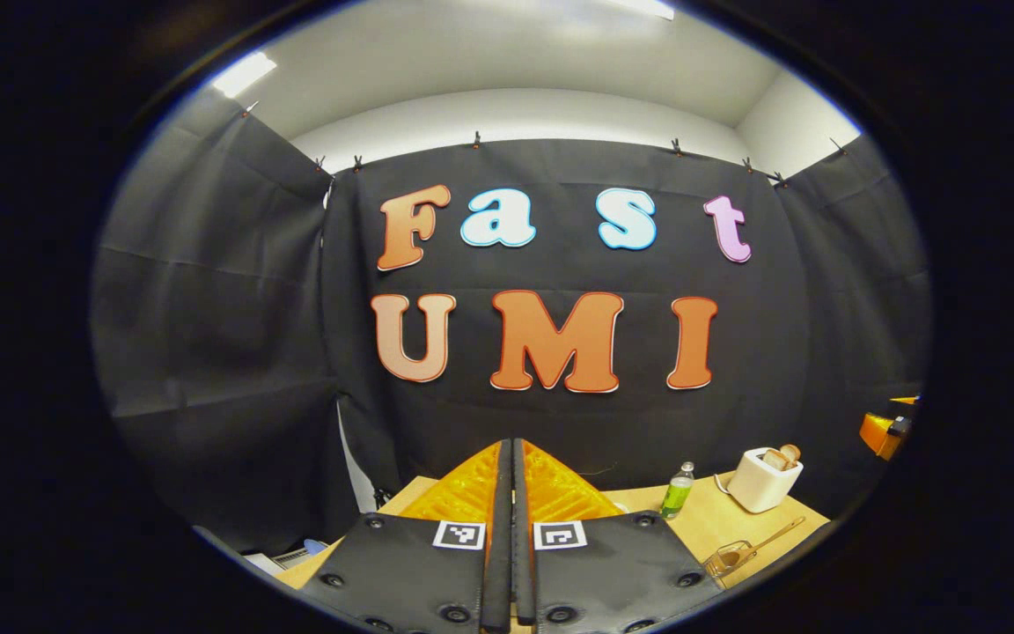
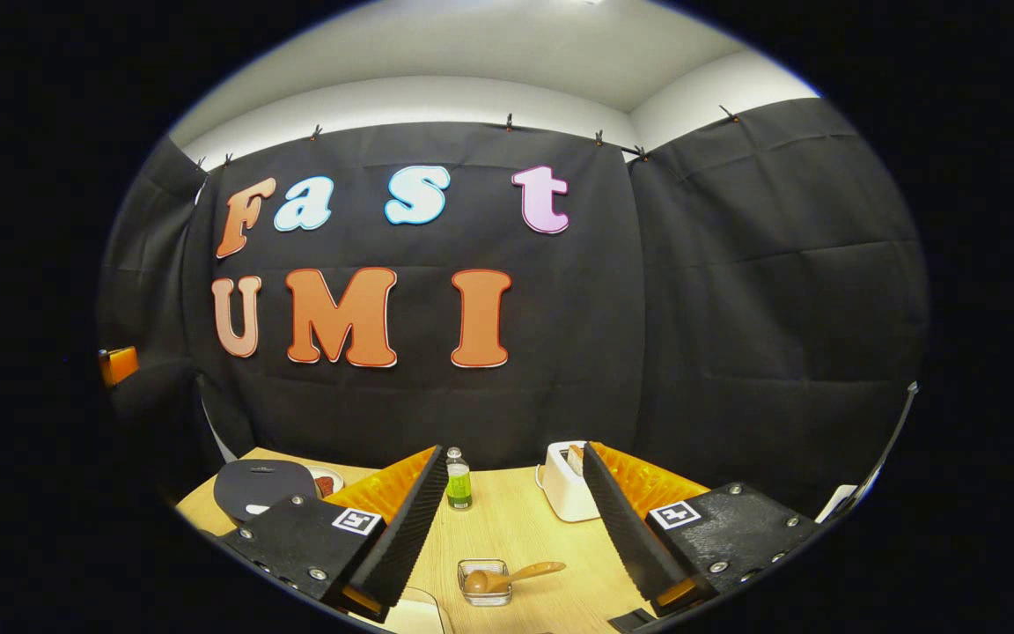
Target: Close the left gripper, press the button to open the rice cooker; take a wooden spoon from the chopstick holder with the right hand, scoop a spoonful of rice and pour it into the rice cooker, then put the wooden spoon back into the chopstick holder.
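Left hand-held gripper (image 1: 511,493) raised above the table (image 1: 718,519), fingers pressed together with nothing between them, so ready for pressing the button. Right hand-held gripper (image 2: 516,519) held above the same table, fingers spread wide apart and empty.

Taking the green bottle (image 2: 459,480) as landmark: white toaster (image 2: 564,493) with bread in its slots just to the right of it; small clear holder (image 2: 484,581) nearer the camera than the bottle, with the wooden spoon (image 2: 511,577) lying across it, bowl inside and handle pointing right. Same spoon (image 1: 758,544) seen from the left gripper view, right of the bottle (image 1: 677,491) and in front of the toaster (image 1: 764,480). Dark round lid-like shape (image 2: 262,487) well left of the bottle, likely the rice cooker, though too cut off to be sure; button not discernible. A small dish with something red (image 2: 325,482) just beside it.

Step in hand, by judgement: pressing the cooker's button, not yet begun. To do it well: keep the left fingers firmly together so the tips form one blunt point, bring them down left of the bottle onto the cooker's release, push straight along the button's travel, avoid glancing off the lid. Hold the right fingers apart and clear of the lid's swing, ready for the spoon handle.
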### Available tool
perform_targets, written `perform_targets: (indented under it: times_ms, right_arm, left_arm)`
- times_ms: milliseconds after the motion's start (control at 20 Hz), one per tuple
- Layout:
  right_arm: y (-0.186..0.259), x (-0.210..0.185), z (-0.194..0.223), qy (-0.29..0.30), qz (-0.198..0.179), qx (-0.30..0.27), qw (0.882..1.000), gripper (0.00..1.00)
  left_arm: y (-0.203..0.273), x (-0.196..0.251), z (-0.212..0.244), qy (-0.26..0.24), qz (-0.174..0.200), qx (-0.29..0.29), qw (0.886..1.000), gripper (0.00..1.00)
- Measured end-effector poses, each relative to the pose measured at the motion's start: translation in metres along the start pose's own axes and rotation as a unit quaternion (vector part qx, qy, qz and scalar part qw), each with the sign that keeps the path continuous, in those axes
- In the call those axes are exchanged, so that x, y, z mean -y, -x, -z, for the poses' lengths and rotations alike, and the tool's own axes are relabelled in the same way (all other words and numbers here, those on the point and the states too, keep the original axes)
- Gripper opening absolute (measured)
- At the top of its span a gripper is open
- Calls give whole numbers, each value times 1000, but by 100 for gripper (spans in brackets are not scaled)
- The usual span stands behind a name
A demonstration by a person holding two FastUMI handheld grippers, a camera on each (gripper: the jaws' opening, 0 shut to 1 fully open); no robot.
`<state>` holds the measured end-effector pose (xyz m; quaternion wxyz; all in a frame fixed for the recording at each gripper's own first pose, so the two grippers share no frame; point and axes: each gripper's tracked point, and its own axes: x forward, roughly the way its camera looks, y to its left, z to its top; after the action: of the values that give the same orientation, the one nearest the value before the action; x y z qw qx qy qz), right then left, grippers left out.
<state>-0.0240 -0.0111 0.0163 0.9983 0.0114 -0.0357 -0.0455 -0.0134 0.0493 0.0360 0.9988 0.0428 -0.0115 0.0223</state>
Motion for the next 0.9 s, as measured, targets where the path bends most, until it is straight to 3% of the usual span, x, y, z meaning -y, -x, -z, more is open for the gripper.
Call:
perform_targets:
  times_ms: [300,900]
  right_arm:
    - [0,6,2,2,7,-3,1000,95]
    - [2,31,18,6,35,-23,999,95]
  left_arm:
    - [-10,15,24,33,30,-27,999,4]
    - [-57,66,165,32,80,-171,982,4]
